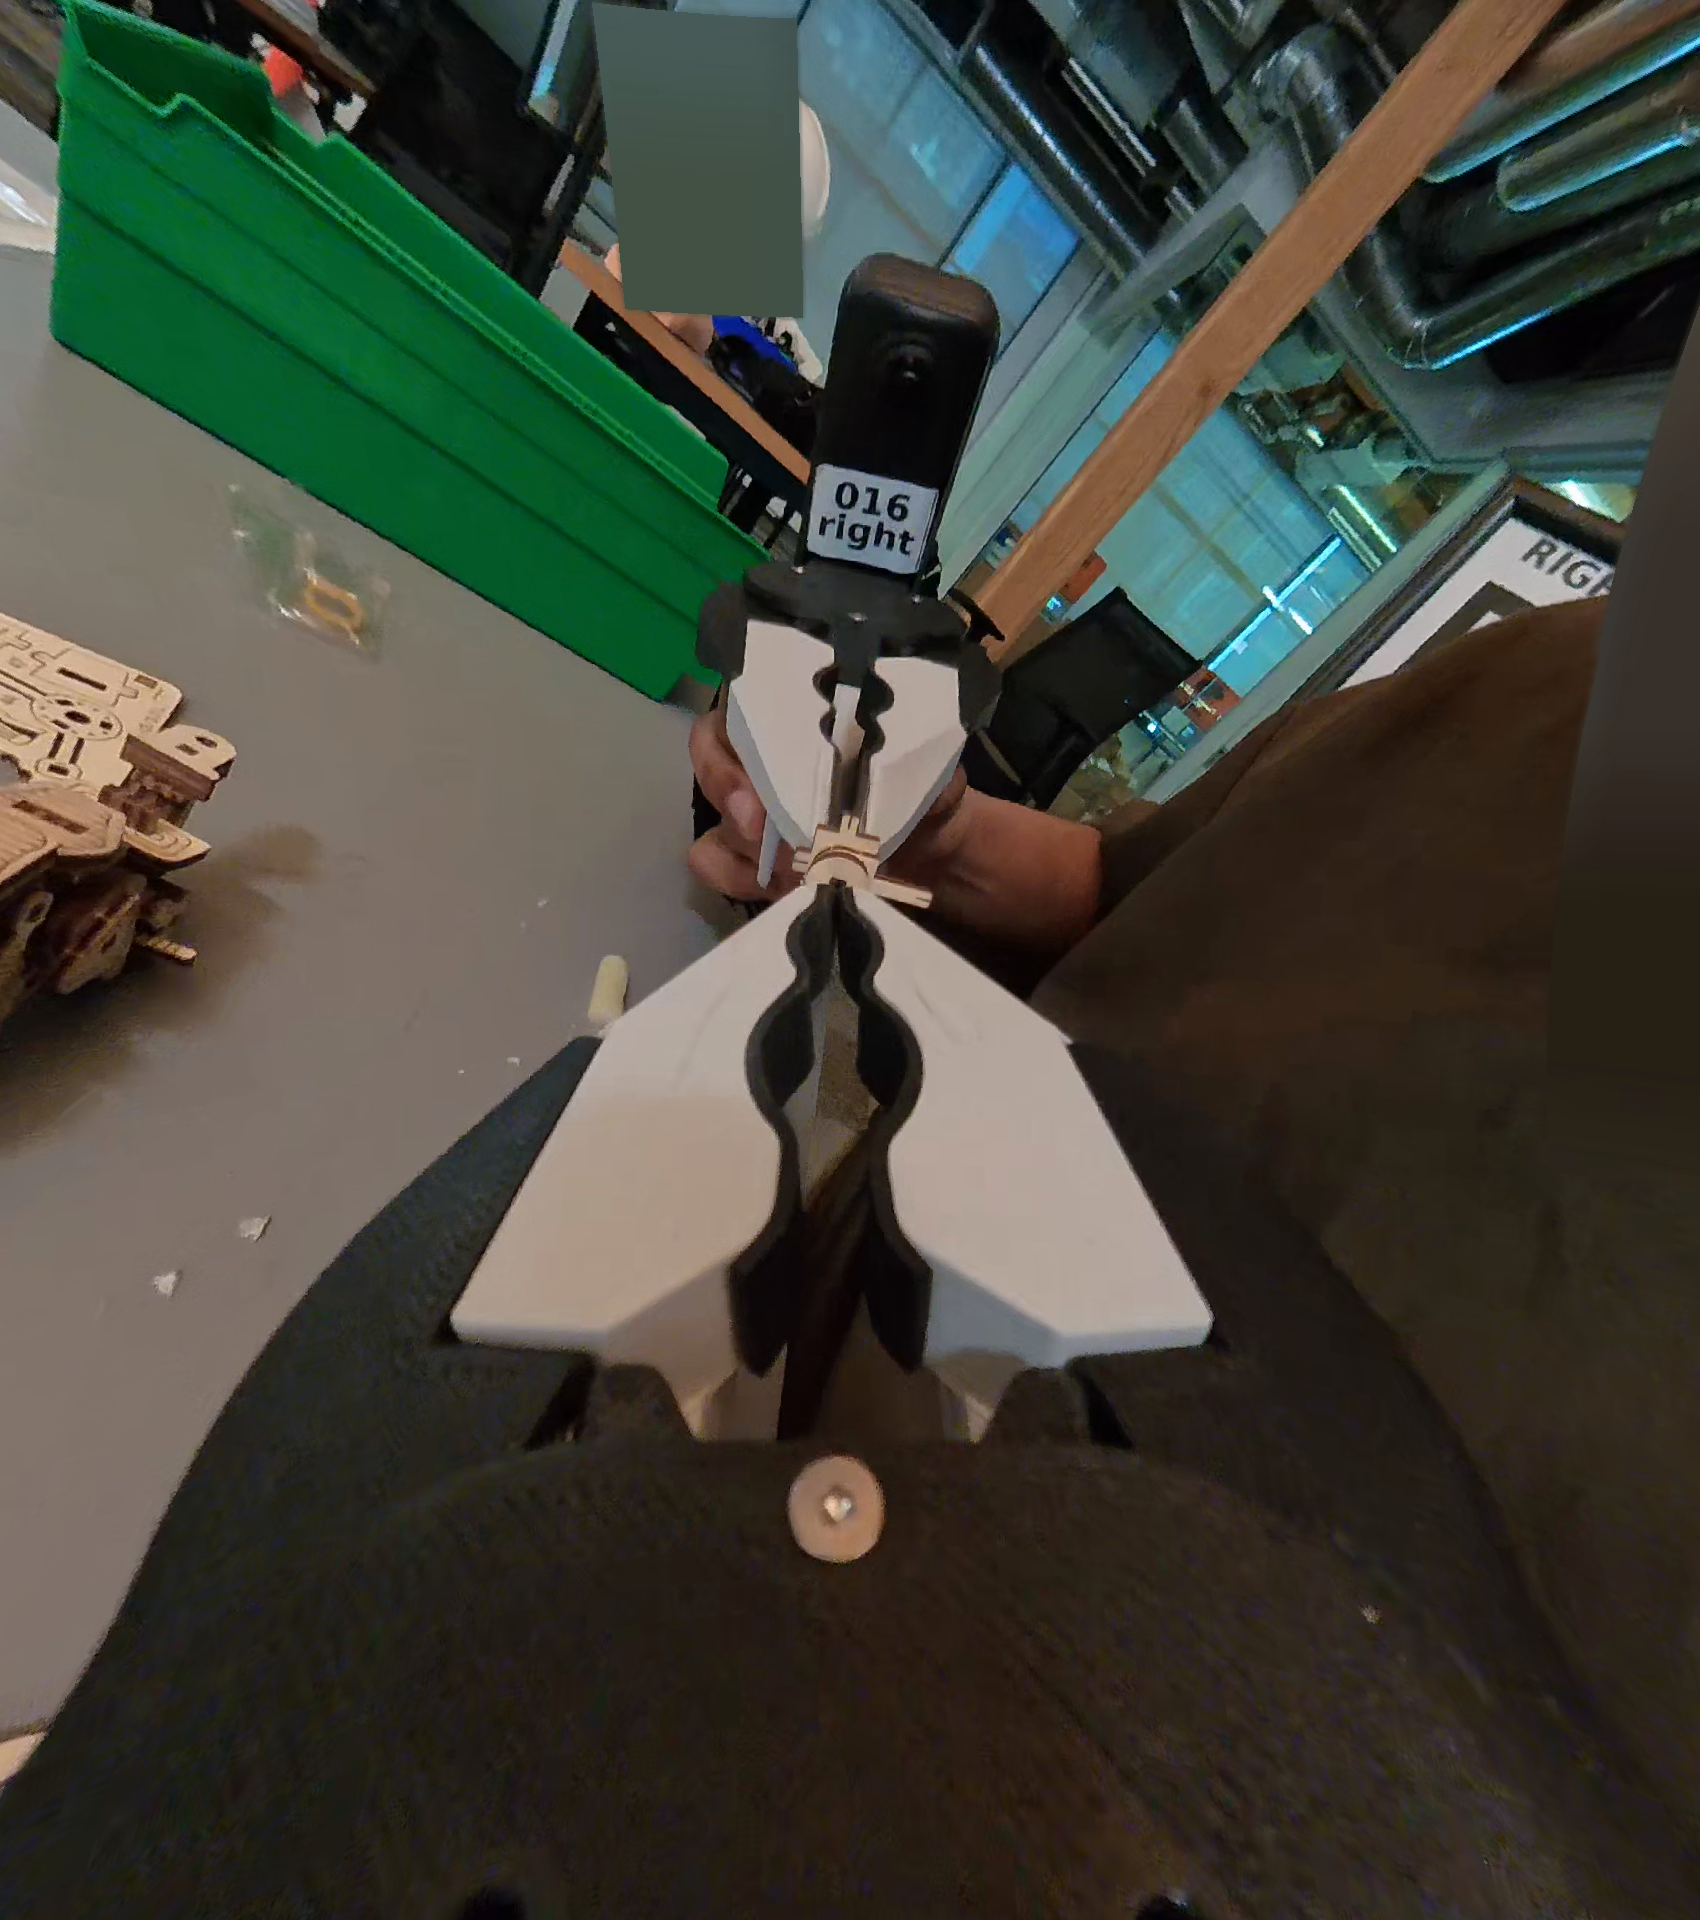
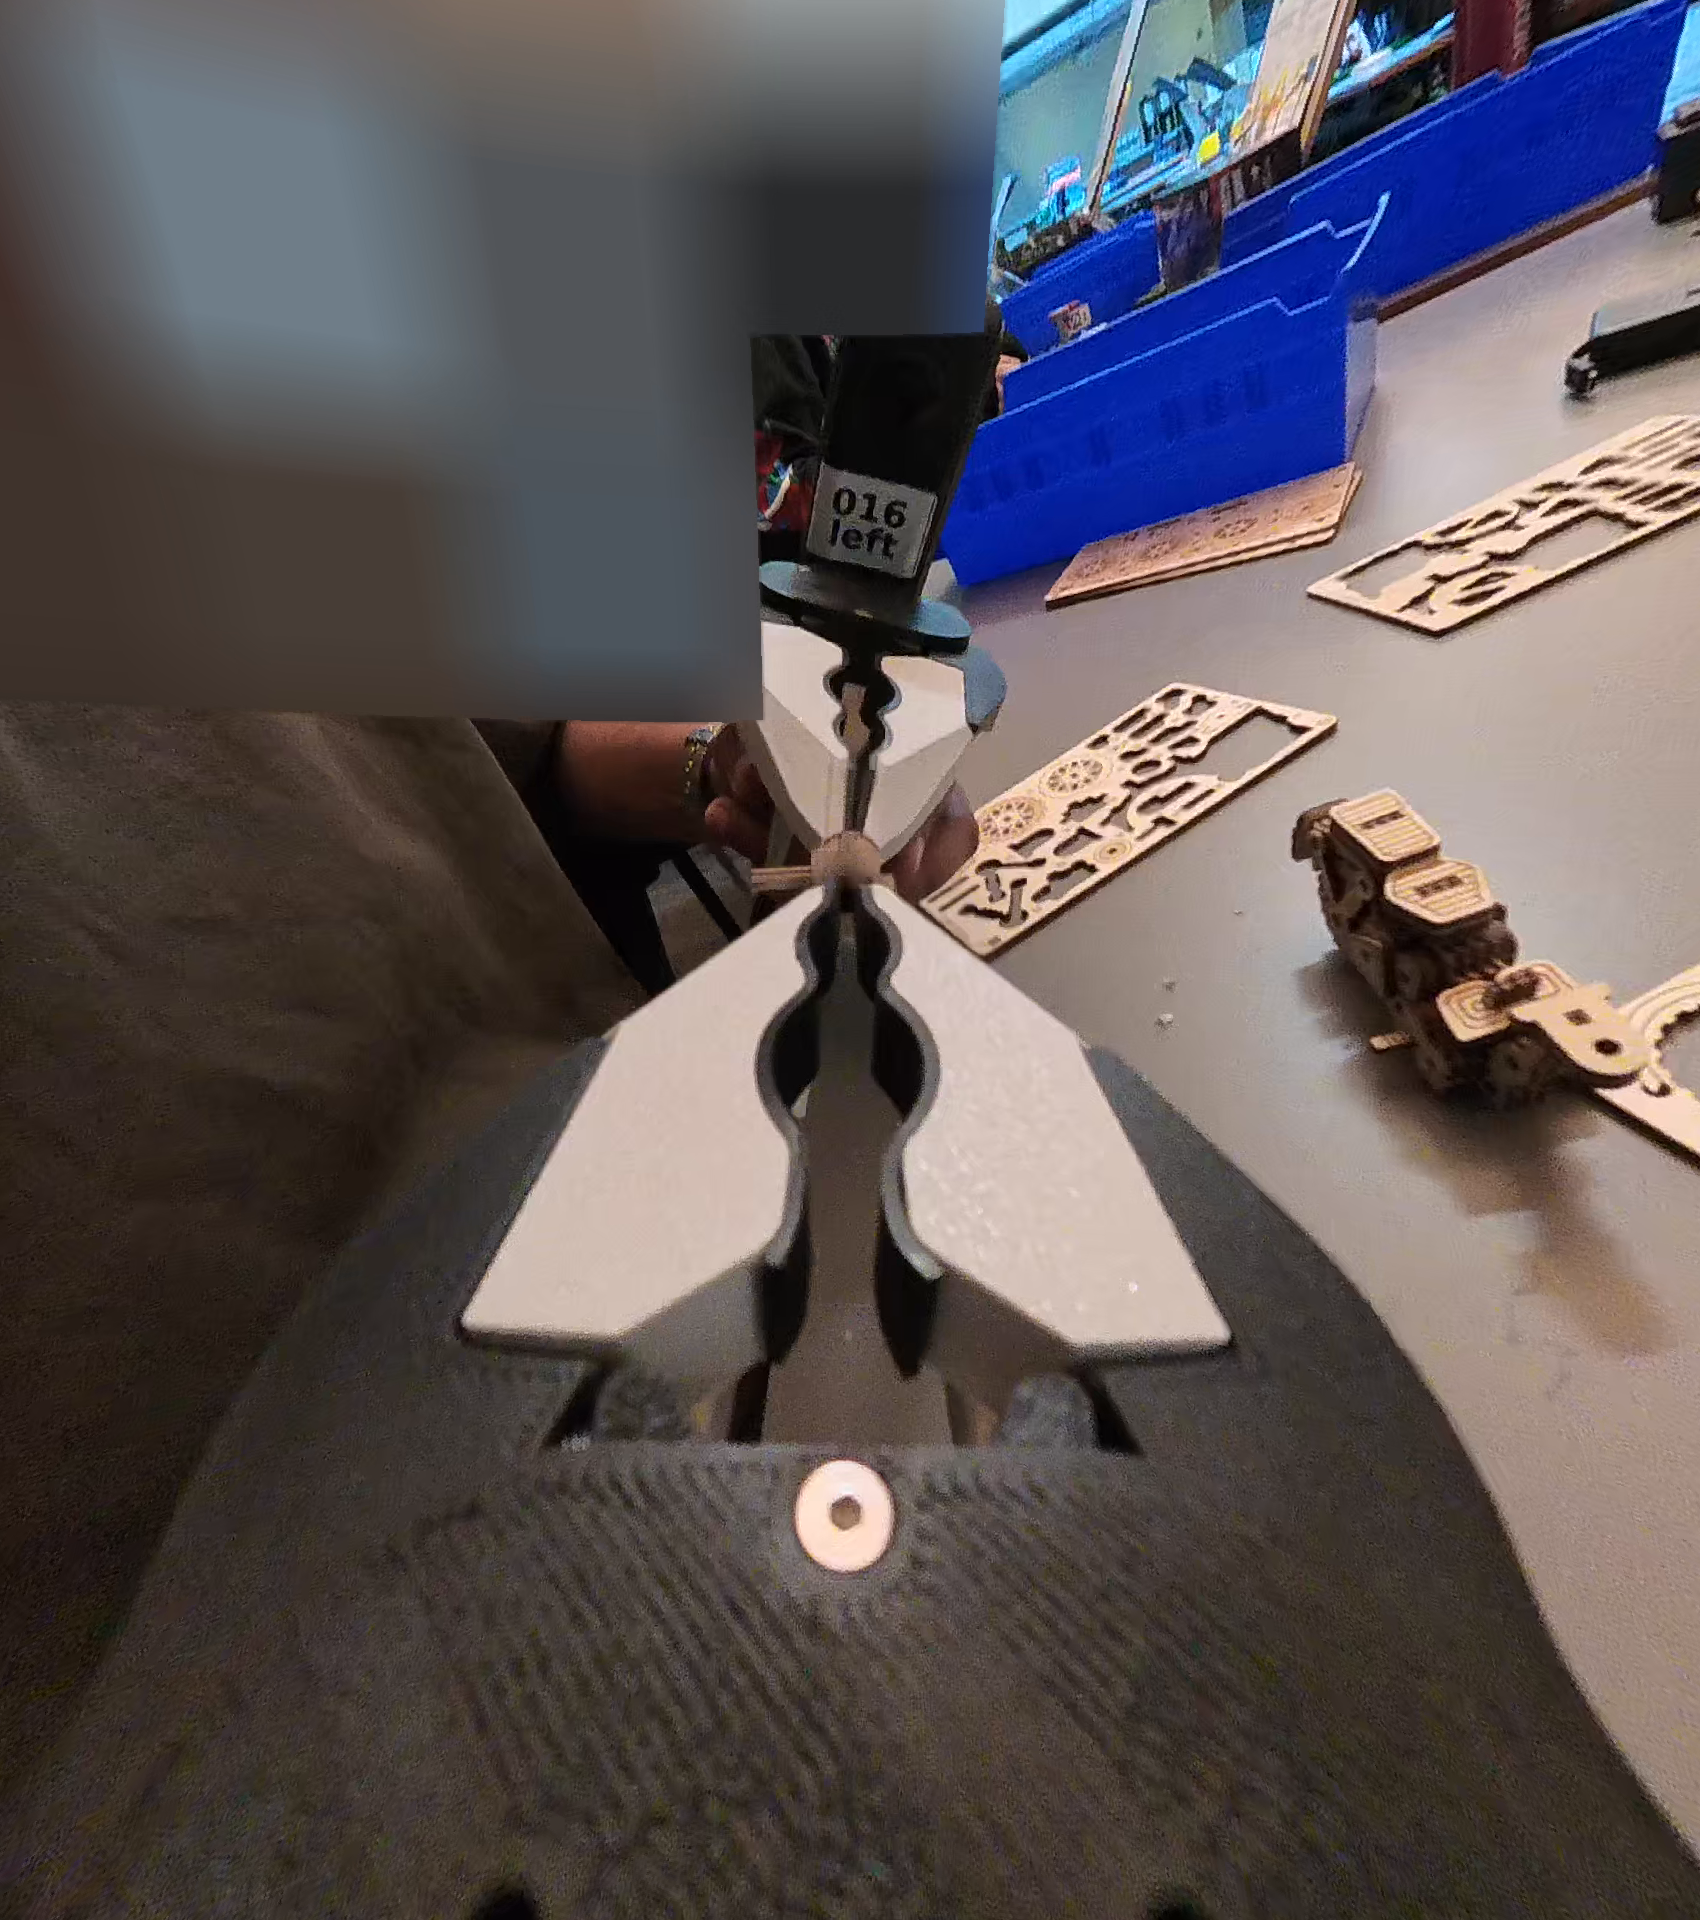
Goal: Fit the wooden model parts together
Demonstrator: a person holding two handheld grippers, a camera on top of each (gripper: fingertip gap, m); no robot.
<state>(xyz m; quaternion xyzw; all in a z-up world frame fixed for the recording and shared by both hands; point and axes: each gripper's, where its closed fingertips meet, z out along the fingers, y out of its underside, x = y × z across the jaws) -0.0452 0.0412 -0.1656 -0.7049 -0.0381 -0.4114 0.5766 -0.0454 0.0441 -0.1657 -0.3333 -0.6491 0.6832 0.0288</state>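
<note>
Meeting tip to tip above the near edge of the grey worktop (image 1: pixel 472 1039), the two grippers pinch one small pale wooden model part (image 1: pixel 841 860) with a rounded hub and thin cross arms. In the left wrist view the left gripper (image 1: pixel 833 902), with white fingers (image 1: pixel 711 1132) lined in black wavy pads, is clamped on the part's near side, while the right gripper (image 1: pixel 851 821) faces it, closed on the far side, a hand (image 1: pixel 732 821) wrapped around it. From the right wrist view the same part (image 2: pixel 844 860) sits between the right gripper (image 2: pixel 841 902) and the left gripper (image 2: pixel 851 821).

A half-built brown wooden model vehicle (image 1: pixel 15 914) sits well to the left on the worktop, touching a punched-out plywood sheet (image 1: pixel 4 675). Farther off stands a green plastic bin (image 1: pixel 358 343). More flat cut-out plywood sheets (image 2: pixel 1137 810) and a blue plastic bin (image 2: pixel 1168 426) show in the right wrist view.
</note>
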